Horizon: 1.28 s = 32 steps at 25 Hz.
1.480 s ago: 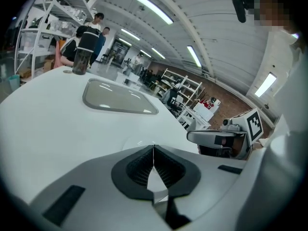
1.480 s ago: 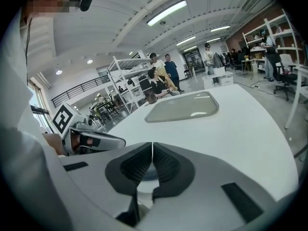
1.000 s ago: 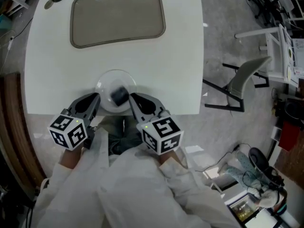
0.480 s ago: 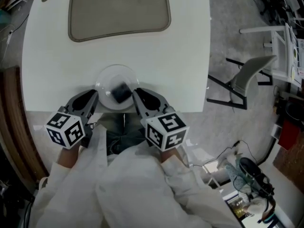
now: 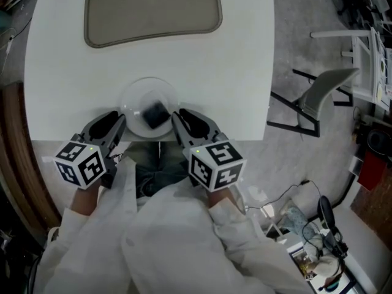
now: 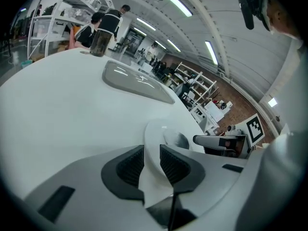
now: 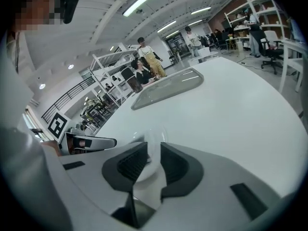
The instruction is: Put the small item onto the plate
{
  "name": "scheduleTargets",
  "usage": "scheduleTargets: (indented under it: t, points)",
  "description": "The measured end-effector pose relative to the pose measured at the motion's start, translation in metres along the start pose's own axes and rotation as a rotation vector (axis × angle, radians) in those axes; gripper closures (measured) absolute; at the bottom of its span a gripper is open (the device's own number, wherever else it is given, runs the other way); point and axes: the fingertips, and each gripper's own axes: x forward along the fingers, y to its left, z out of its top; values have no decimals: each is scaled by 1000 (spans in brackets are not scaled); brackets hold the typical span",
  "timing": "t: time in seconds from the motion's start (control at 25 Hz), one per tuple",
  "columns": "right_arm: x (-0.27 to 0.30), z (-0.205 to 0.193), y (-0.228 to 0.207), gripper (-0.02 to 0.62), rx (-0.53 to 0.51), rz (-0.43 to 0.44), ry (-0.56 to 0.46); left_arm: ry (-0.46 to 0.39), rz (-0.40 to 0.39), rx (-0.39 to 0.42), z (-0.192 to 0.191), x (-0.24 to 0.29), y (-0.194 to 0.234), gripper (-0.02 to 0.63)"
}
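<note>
A small dark item (image 5: 156, 113) lies on a clear round plate (image 5: 136, 100) near the front edge of the white table (image 5: 233, 72). My left gripper (image 5: 120, 121) is at the plate's left rim and my right gripper (image 5: 177, 116) at its right rim. Both pairs of jaws are opening, with a gap between the pads and nothing pressed in them. In the left gripper view the left gripper (image 6: 151, 150) points at the plate (image 6: 156, 129) and the item (image 6: 179, 140). In the right gripper view the right gripper (image 7: 154, 150) faces the plate (image 7: 144, 137).
A grey tray (image 5: 152, 11) lies at the table's far side, with a dark cup (image 6: 100, 42) beyond it. A folding chair (image 5: 318, 97) stands on the floor to the right. Cables and clutter (image 5: 318, 225) lie at lower right. People stand in the background.
Both grippers' jaws have parted at the plate's rim. The plate with the dark item on it stays at the table's front edge.
</note>
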Motion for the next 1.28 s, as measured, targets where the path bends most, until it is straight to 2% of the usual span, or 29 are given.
scheduleTargets:
  t: [0.04,0.16,0.24,0.36,0.96,1.28]
  points:
    - [-1,0,-2,499,6,-7,4,2,-3,-5,0,0,0,520]
    - [0,-3,-4,477,21,-7,21,2,-11,-30,0,1,0,515]
    - [0,-4,-7,470,26,-14,30,-4,-28,-76,0,2,0,514]
    - [3,-7,-11,463,45,-18,41,-3,-47,-122,-1,7,0,507]
    - [13,-17,-8,461,90,26,101,18,-52,-157,-3,9,2,492]
    - [12,-17,-7,461,137,49,99,21,-96,-225,-2,11,-2,492]
